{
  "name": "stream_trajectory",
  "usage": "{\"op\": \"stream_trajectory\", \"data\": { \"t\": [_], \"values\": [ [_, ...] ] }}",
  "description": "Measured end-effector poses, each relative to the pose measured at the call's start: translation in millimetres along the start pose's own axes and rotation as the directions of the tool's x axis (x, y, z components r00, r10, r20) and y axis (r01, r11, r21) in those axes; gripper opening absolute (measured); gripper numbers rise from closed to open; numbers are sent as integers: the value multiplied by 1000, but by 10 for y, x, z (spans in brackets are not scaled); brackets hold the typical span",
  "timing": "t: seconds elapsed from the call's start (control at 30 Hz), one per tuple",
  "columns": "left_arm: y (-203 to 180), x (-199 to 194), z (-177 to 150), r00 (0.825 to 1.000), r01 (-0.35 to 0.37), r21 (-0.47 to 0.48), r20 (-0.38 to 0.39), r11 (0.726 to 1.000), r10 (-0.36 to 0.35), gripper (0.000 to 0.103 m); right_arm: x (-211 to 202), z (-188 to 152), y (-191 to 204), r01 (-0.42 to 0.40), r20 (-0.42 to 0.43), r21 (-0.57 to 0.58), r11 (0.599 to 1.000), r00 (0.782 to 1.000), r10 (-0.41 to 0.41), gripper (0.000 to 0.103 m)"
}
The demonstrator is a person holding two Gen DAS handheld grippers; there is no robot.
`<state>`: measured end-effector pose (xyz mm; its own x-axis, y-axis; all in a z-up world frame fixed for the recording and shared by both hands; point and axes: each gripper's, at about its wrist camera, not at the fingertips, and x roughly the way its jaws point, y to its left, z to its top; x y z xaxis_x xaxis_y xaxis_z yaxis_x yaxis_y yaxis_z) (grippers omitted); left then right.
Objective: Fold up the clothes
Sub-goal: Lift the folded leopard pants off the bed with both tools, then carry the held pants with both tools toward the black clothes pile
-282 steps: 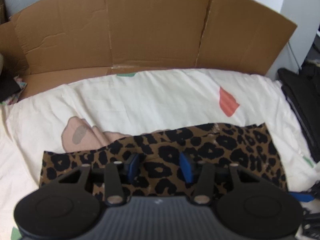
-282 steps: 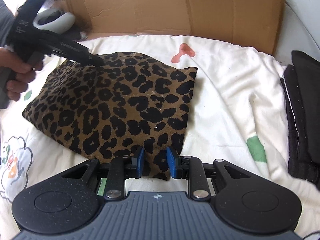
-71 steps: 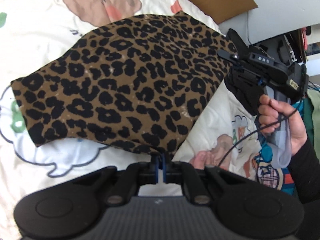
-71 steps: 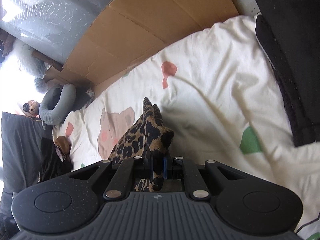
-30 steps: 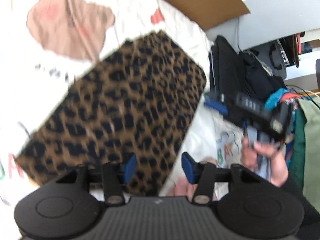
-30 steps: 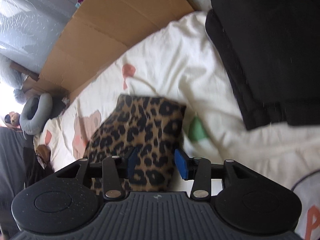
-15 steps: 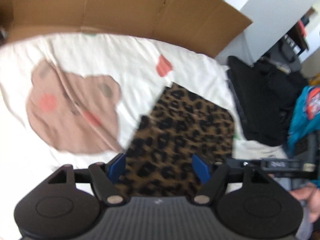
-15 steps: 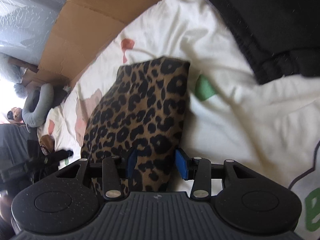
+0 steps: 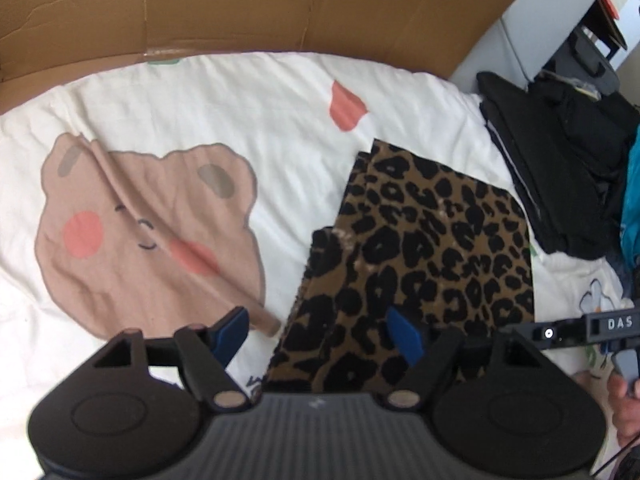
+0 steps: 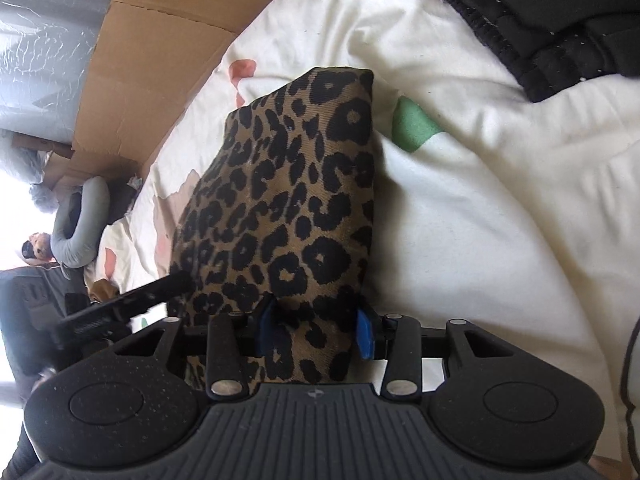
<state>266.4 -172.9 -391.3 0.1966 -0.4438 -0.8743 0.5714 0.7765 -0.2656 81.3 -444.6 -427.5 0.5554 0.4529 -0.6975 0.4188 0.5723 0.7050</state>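
Note:
The folded leopard-print cloth point(image 9: 440, 240) lies flat on the white bedsheet point(image 9: 240, 112), right of its bear print. My left gripper point(image 9: 320, 332) is open wide over the cloth's near left edge, its pads not pressing on anything. In the right wrist view the same cloth point(image 10: 288, 184) runs away from me. My right gripper point(image 10: 317, 330) straddles its near corner, jaws closing, with the fabric filling the gap between the blue pads. The left gripper point(image 10: 176, 282) shows as a dark bar at the cloth's left edge. The right gripper point(image 9: 516, 330) reaches in from the right.
A cardboard sheet point(image 9: 280, 8) stands along the bed's far side. A stack of folded black clothes point(image 9: 560, 168) lies right of the leopard cloth, close to its edge. A grey neck pillow point(image 10: 80, 228) sits at the far left. A person's hand point(image 9: 624, 404) holds the right gripper.
The left gripper swung from the cloth's middle to its near left edge, jaws wider. The right gripper sank closer to the near corner and its jaws narrowed around the fabric.

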Motion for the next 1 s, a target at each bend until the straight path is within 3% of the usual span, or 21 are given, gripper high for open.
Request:
{"op": "stream_trajectory", "data": {
  "t": [0.1, 0.17, 0.3, 0.43, 0.63, 0.77, 0.8, 1.0],
  "values": [
    [53, 3, -3, 998, 61, -27, -1, 998, -61, 56, -23, 26, 32, -19, 6, -14, 1000, 1000, 19, 25],
    [46, -14, -1, 998, 62, -16, 5, 998, -62, 53, -36, 33, 35, -30, 12, -15, 999, 999, 30, 25],
    [32, -20, 22, 998, 67, 9, 6, 998, -67, 52, -17, 24, -5, -35, 17, 8, 999, 999, 35, 27],
    [31, 38, 78, 996, 85, 27, -9, 996, -85, 62, 68, 0, -71, -57, 15, 49, 997, 998, 57, 31],
    [95, 187, 158, 987, 153, -24, -37, 988, -153, 63, 215, 3, -94, -106, 25, 90, 990, 994, 104, 32],
    [132, 190, 175, 984, 171, -86, -29, 982, -174, 47, 181, 31, -46, -104, 34, 61, 993, 994, 102, 10],
    [135, 182, 180, 984, 173, -91, -26, 981, -176, 40, 166, 38, -32, -102, 36, 50, 993, 994, 101, 8],
    [161, 151, 183, 980, 195, -116, -16, 974, -198, 32, 70, 99, 33, -87, 55, 17, 996, 995, 86, 6]
  ]
}}
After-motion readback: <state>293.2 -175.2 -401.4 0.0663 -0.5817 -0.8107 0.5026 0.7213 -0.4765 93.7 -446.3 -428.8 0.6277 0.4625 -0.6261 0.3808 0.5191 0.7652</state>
